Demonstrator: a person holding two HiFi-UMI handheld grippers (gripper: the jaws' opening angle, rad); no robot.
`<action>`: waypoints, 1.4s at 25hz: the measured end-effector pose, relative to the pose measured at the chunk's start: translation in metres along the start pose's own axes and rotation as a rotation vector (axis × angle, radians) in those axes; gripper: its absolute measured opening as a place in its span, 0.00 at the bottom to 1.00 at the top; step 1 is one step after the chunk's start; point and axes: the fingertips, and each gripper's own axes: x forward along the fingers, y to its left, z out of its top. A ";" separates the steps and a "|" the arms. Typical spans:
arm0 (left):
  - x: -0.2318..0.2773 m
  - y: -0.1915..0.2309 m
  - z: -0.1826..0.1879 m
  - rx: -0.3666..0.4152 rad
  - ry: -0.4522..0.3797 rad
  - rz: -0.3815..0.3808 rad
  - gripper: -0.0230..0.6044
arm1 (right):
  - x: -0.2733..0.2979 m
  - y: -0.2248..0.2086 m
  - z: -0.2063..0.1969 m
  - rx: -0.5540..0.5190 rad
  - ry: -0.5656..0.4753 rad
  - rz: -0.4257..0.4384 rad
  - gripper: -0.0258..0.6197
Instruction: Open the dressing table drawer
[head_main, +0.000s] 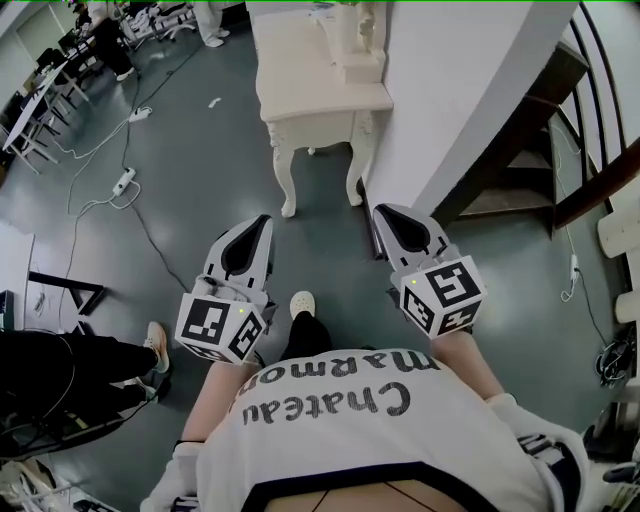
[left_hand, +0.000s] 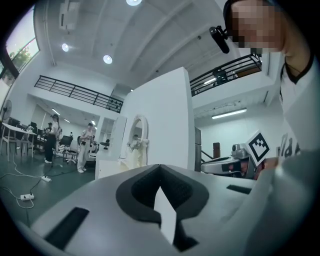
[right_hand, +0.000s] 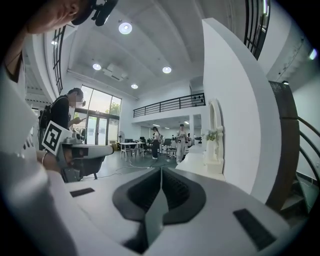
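The cream dressing table (head_main: 318, 92) stands against the white wall ahead of me, on curved legs, with a mirror on its top. Its front apron (head_main: 318, 127) faces me, and I cannot make out a drawer handle. My left gripper (head_main: 264, 221) and right gripper (head_main: 384, 211) hover side by side above the floor, well short of the table. Both are shut, with nothing between the jaws. The table (left_hand: 119, 161) sits far ahead of the left gripper (left_hand: 160, 168) in the left gripper view. In the right gripper view its top (right_hand: 204, 163) lies beyond the right gripper (right_hand: 161, 170).
A white wall (head_main: 470, 80) runs beside the table, with a dark wooden staircase (head_main: 545, 140) to its right. Cables and a power strip (head_main: 123, 181) lie on the grey floor at left. A seated person (head_main: 70, 365) is close on my left. Desks and people stand further back.
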 end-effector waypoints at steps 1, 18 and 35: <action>0.006 0.007 0.003 0.003 -0.004 -0.003 0.07 | 0.009 -0.002 0.004 -0.002 -0.004 0.001 0.08; 0.156 0.138 0.052 0.059 -0.016 -0.114 0.07 | 0.188 -0.075 0.072 -0.001 -0.041 -0.038 0.09; 0.243 0.219 0.023 -0.002 0.008 -0.187 0.07 | 0.298 -0.119 0.050 0.033 0.026 -0.076 0.09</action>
